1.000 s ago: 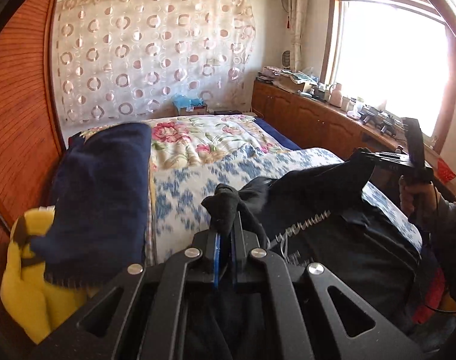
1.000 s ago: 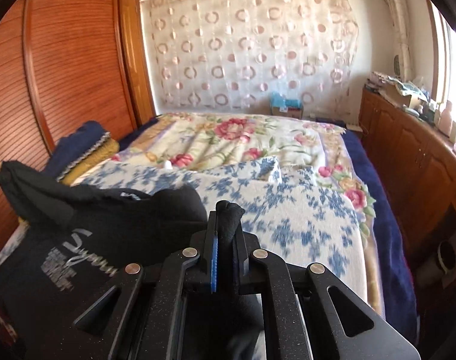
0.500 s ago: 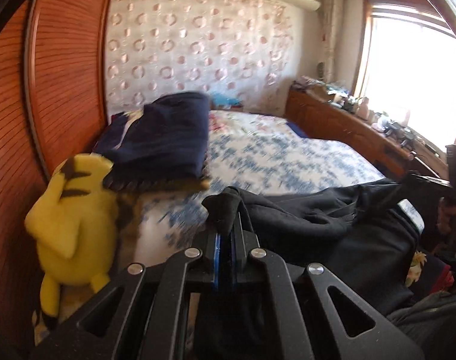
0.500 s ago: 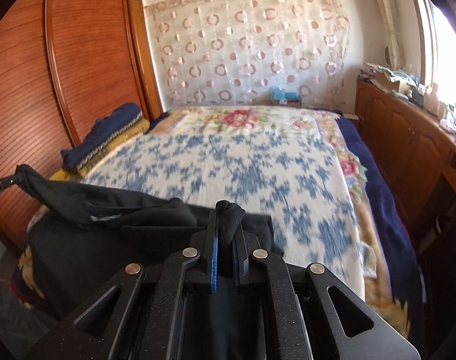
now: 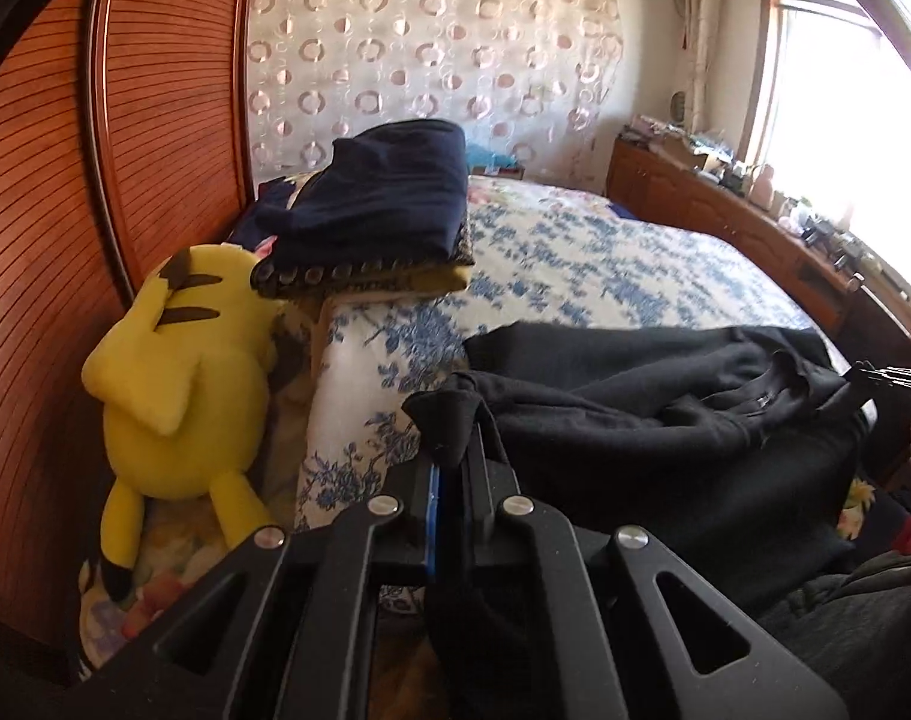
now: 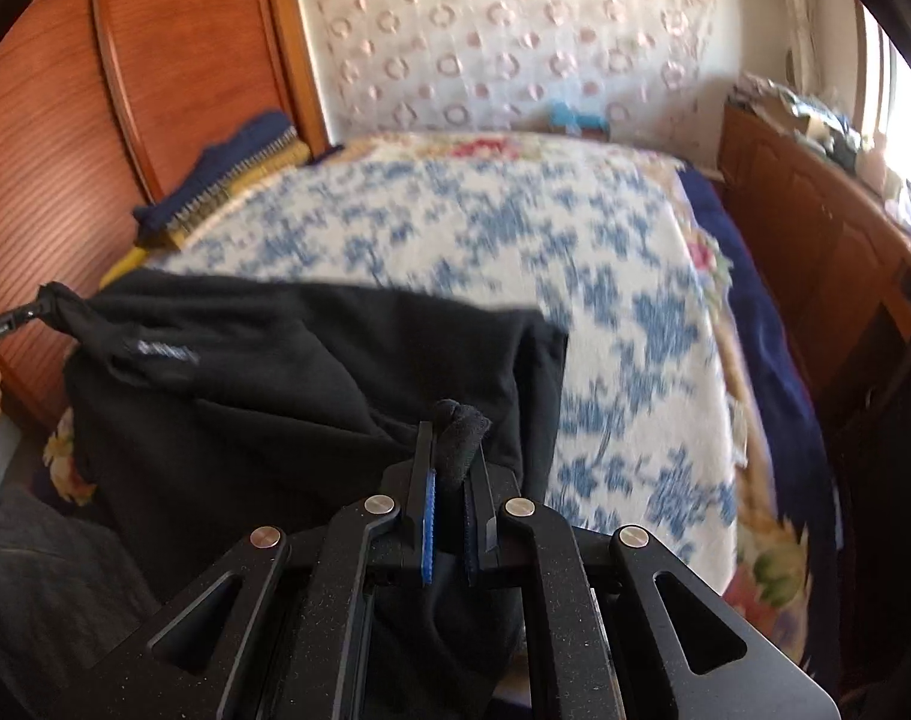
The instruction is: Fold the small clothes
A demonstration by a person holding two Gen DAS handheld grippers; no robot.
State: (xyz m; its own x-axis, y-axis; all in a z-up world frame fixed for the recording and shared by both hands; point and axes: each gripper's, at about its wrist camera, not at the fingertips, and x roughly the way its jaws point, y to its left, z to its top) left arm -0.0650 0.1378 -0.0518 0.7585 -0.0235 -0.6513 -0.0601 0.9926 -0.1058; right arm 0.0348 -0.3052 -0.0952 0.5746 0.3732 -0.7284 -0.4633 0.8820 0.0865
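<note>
Pinching the black garment (image 5: pixel 665 396) in my 2 tongs, left (image 5: pixel 449 468) and right (image 6: pixel 455 456), both angled down; it lies across the bed's (image 5: pixel 575 264) near edge, label unreadable.

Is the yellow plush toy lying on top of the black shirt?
No, the toy sits beside the bed by the wooden wall, apart from the shirt.

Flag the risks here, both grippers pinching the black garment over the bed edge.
1. The left gripper and right gripper each hold only a small bunched tip of the black garment; a tug could slip it free.
2. Much of the garment hangs past the bed edge, so it may slide off once released.
3. It lies wrinkled, so folds may set crooked.
</note>
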